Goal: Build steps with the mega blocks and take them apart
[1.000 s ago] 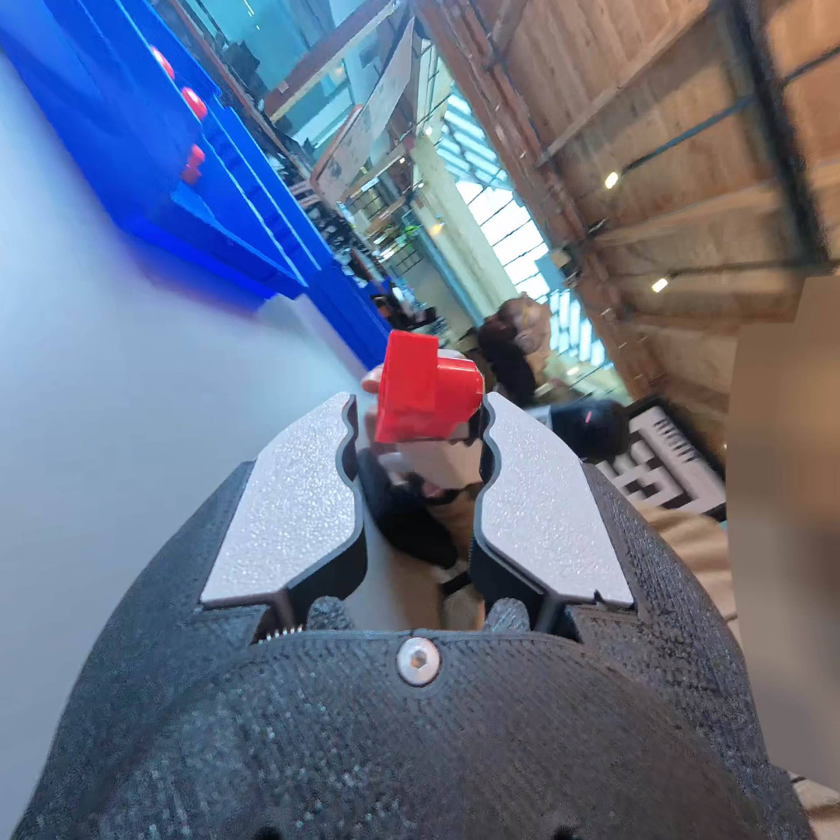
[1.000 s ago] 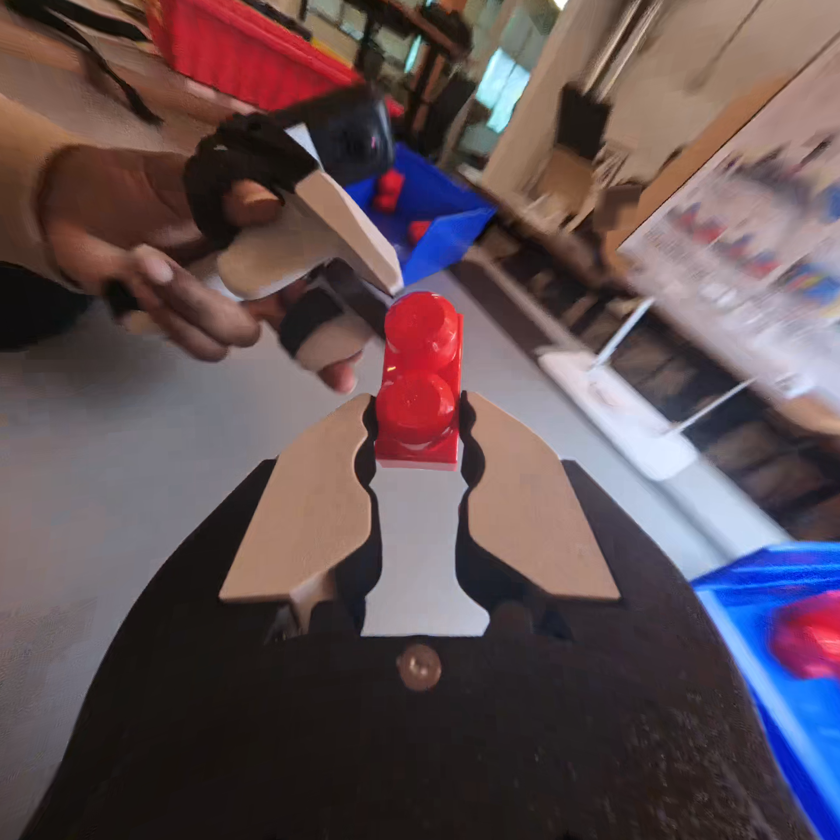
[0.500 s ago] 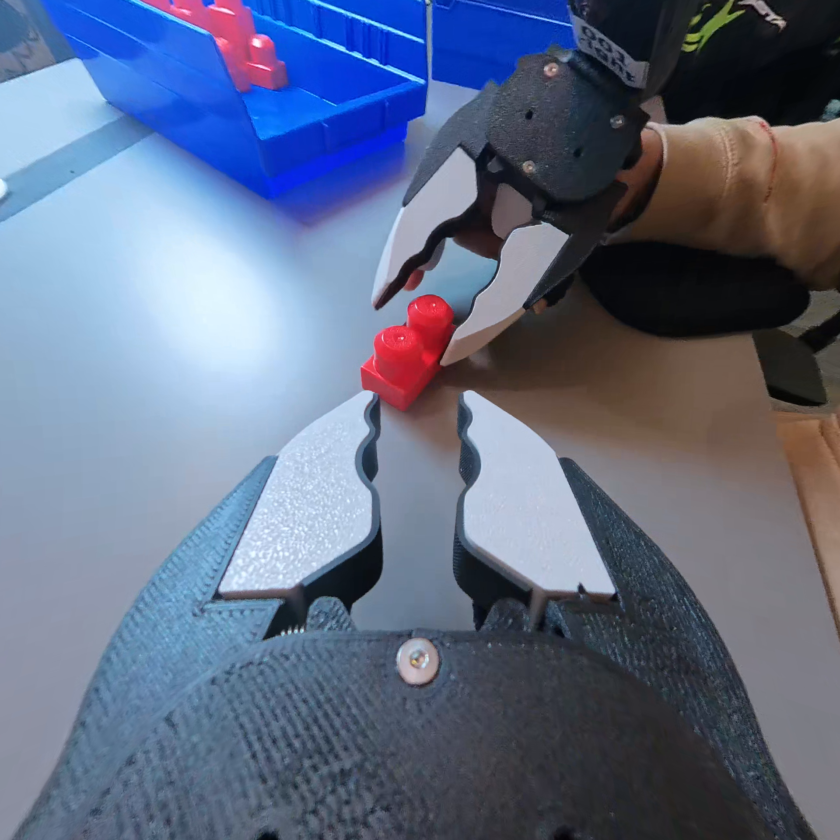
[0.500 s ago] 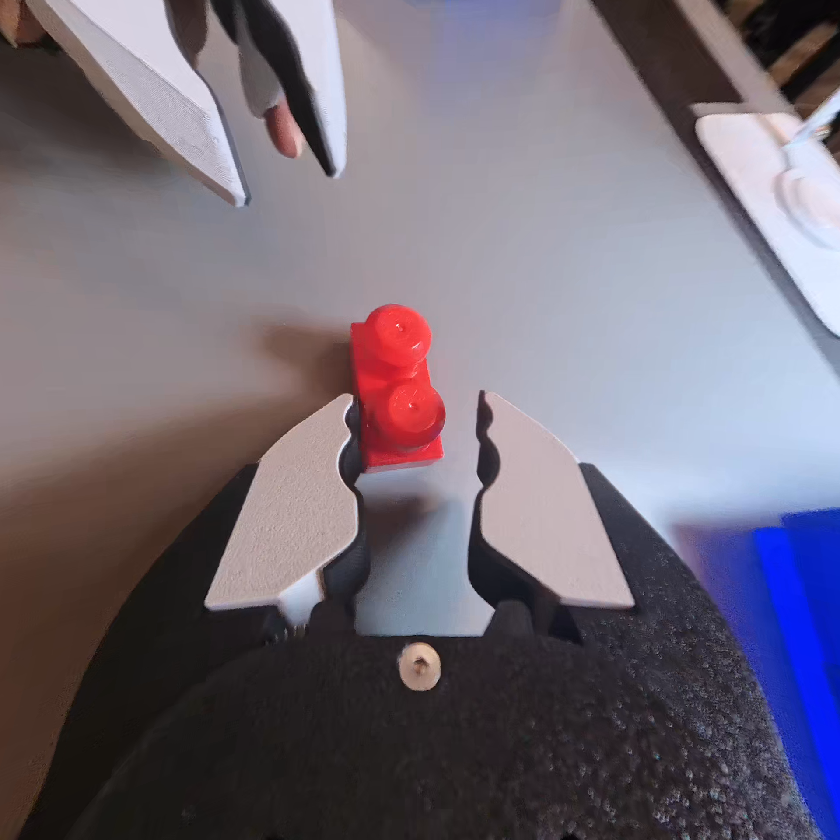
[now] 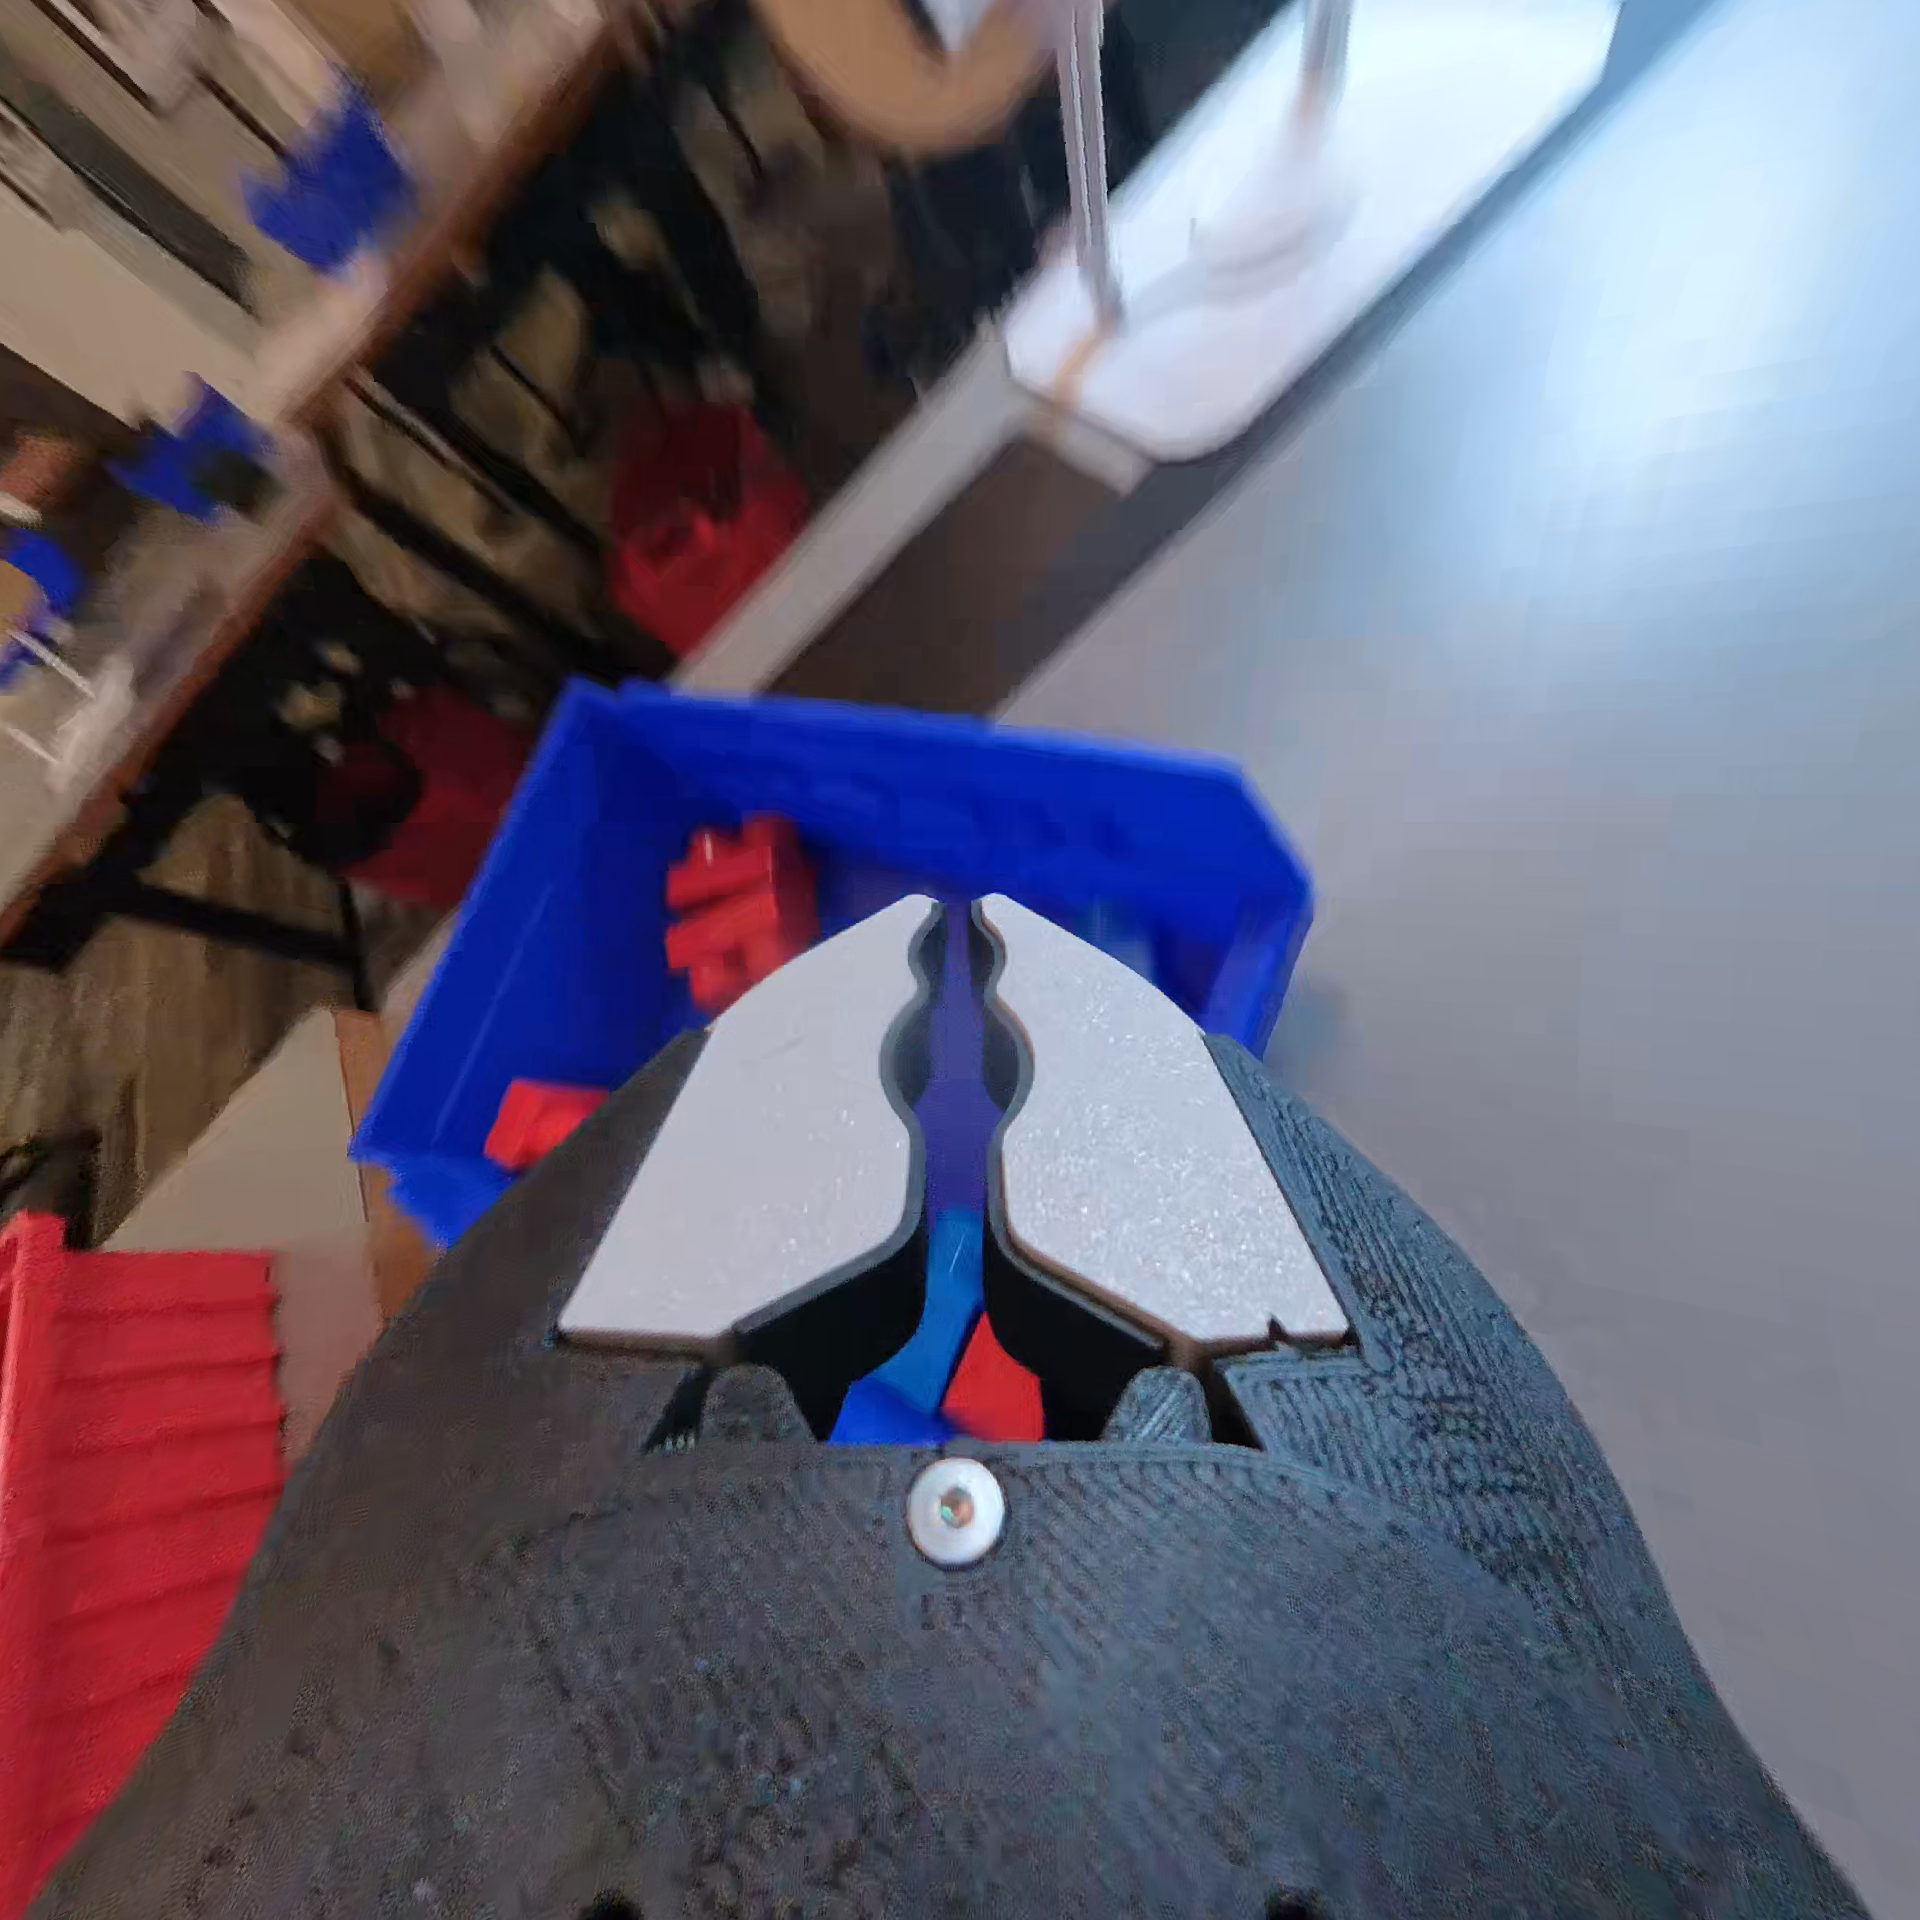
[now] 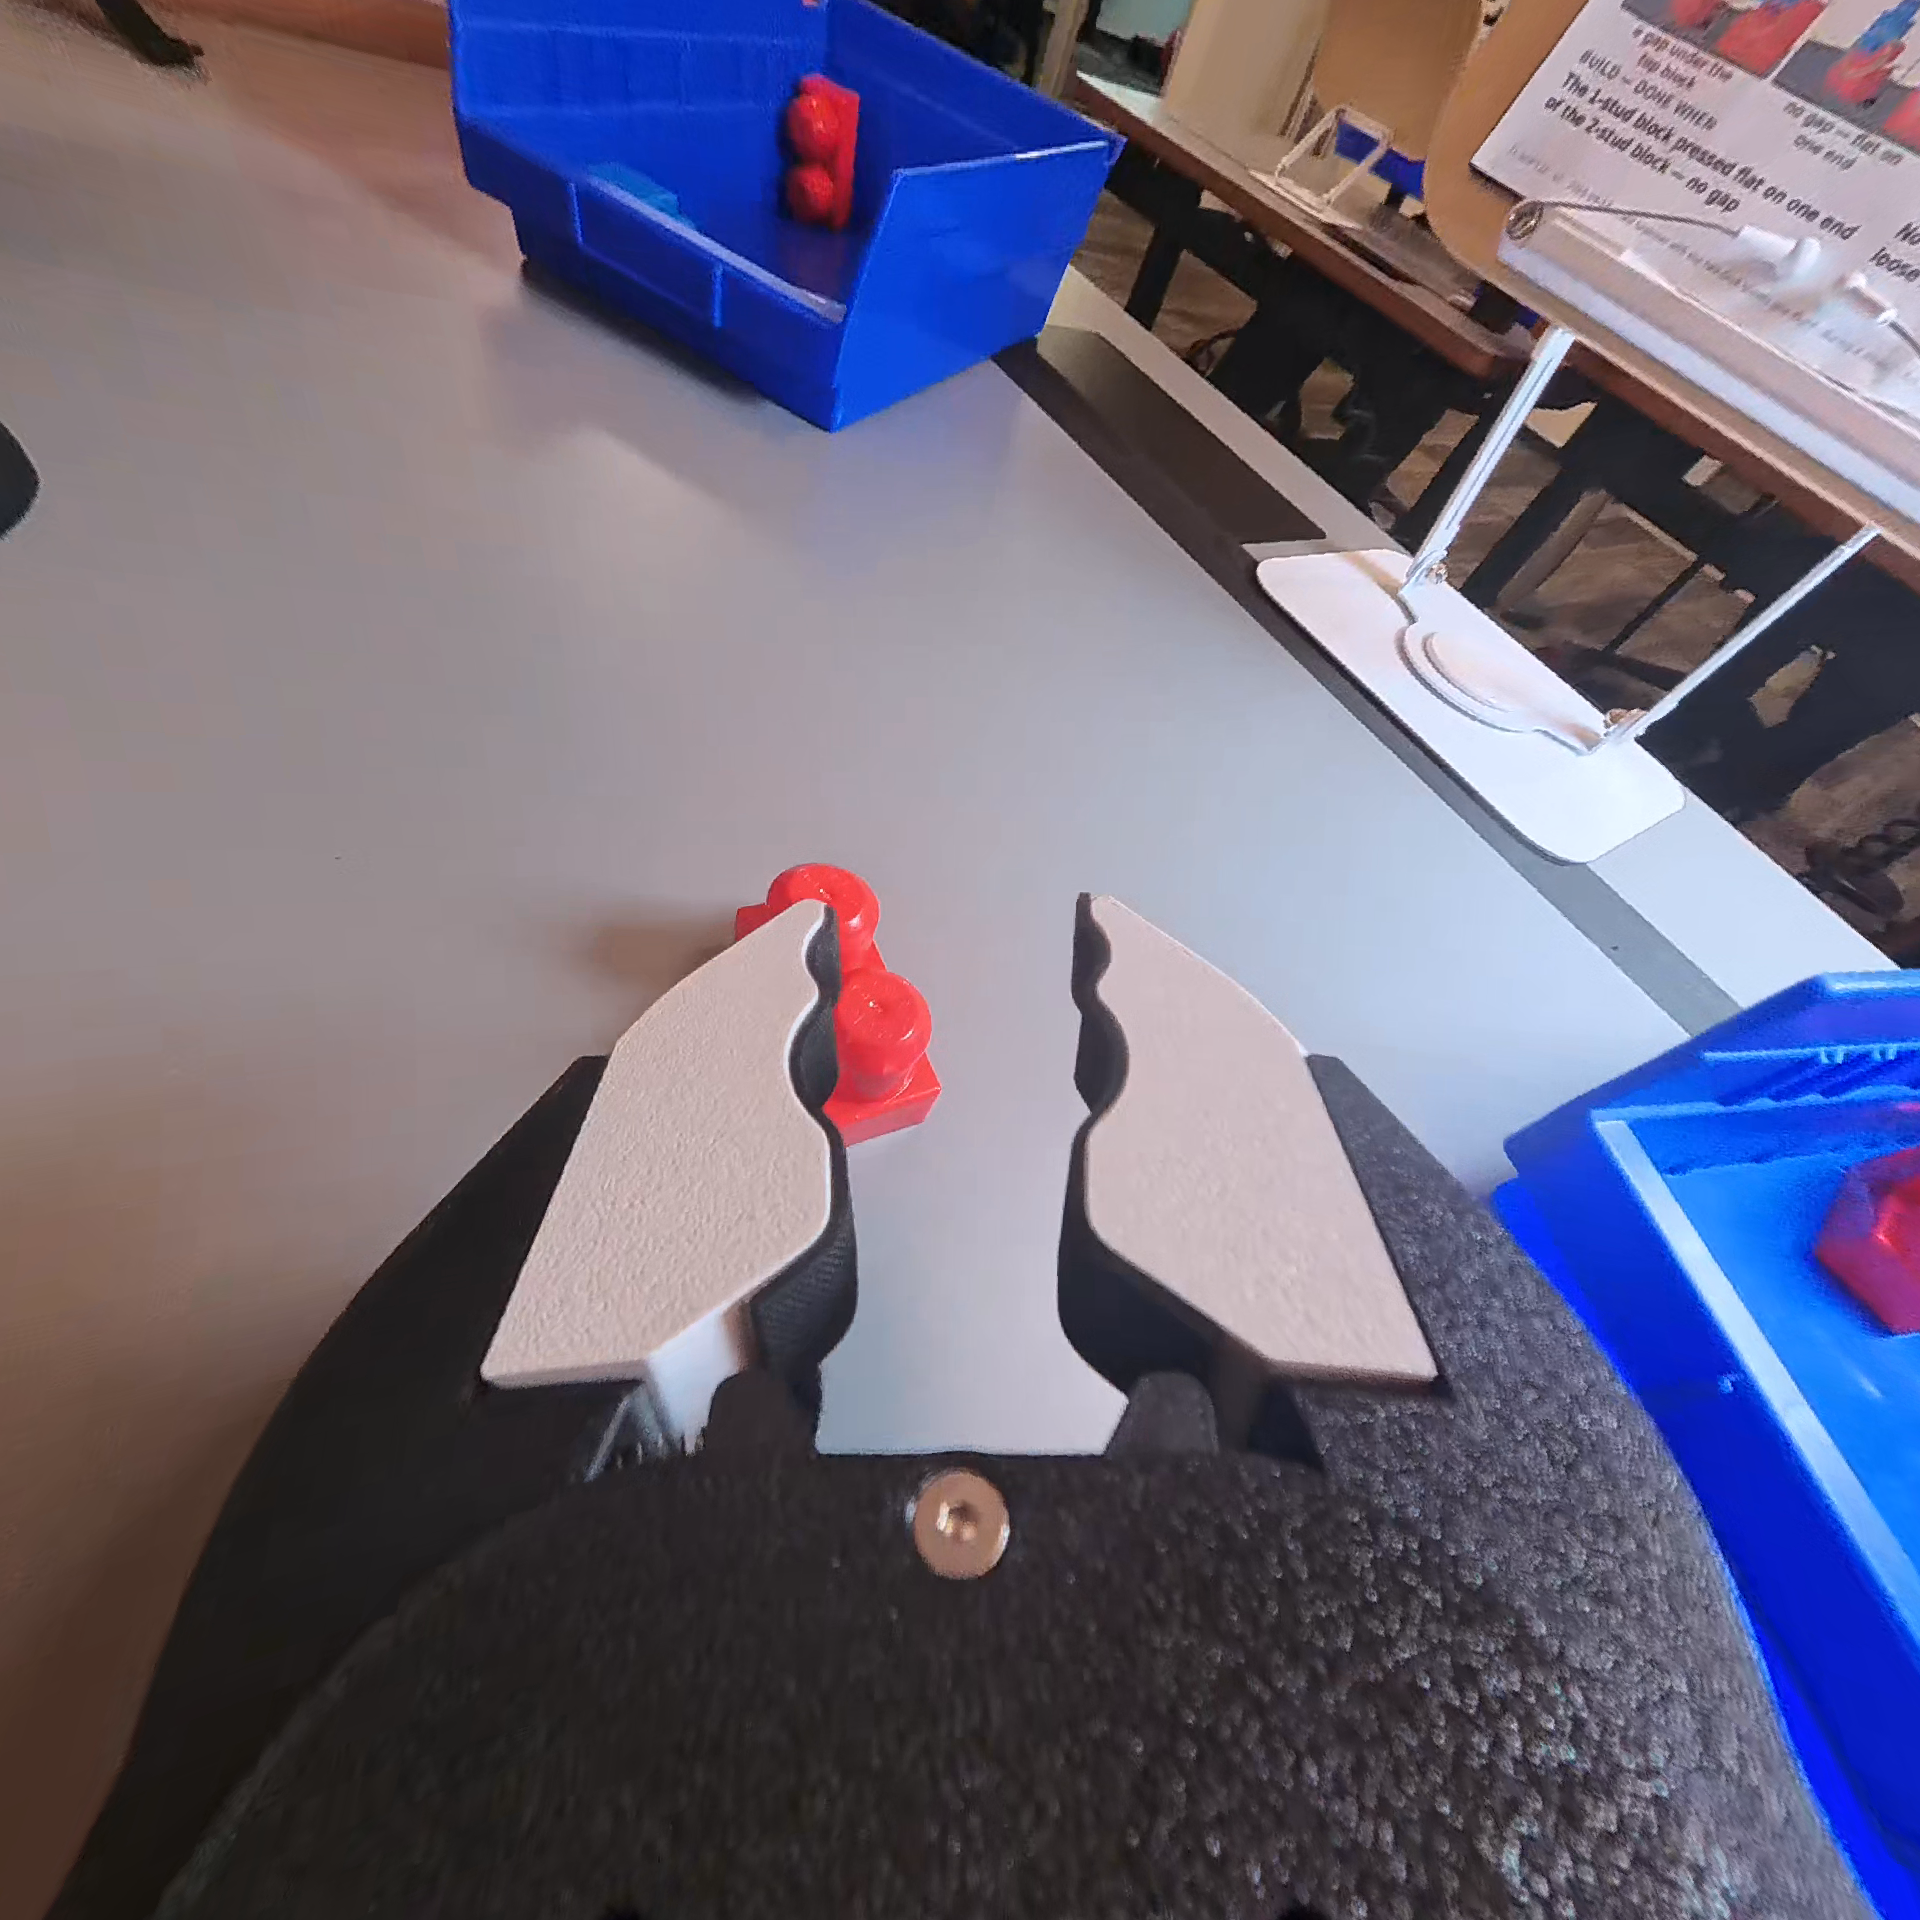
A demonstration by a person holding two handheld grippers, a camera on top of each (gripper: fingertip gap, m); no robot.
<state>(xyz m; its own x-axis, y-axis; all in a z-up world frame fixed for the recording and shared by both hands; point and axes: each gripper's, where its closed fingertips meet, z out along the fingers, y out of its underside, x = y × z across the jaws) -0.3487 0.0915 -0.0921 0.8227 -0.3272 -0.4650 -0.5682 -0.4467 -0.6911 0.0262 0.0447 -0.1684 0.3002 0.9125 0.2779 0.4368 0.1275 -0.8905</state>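
Right wrist view shows the red two-stud block (image 6: 868,1029) lying flat on the grey desk (image 6: 520,644), studs up, partly tucked behind my left-hand fingertip, so it sits off-centre in the gap rather than midway. My right fingers (image 6: 951,914) are spread wide and hold nothing. Ahead, well apart, a blue bin (image 6: 914,270) keeps another red two-stud block (image 6: 821,156) standing on end against its wall; a second blue bin (image 6: 1714,1299) with a blurred red piece (image 6: 1881,1257) sits just to my right, and a white sign stand (image 6: 1475,707) rests at the desk's edge.

My left fingers (image 5: 961,909) are almost closed, only a thin slit between them, and nothing is gripped; beyond their tips is a blue bin (image 5: 935,800) holding red blocks (image 5: 738,925), the picture smeared by motion.

If I close the right fingers as they stand, I judge the near pad would strike first and shove or spin the block instead of clamping it. With the left moving fast and nearly shut, I could knock the bin wall or nudge the blocks aside instead of taking one.
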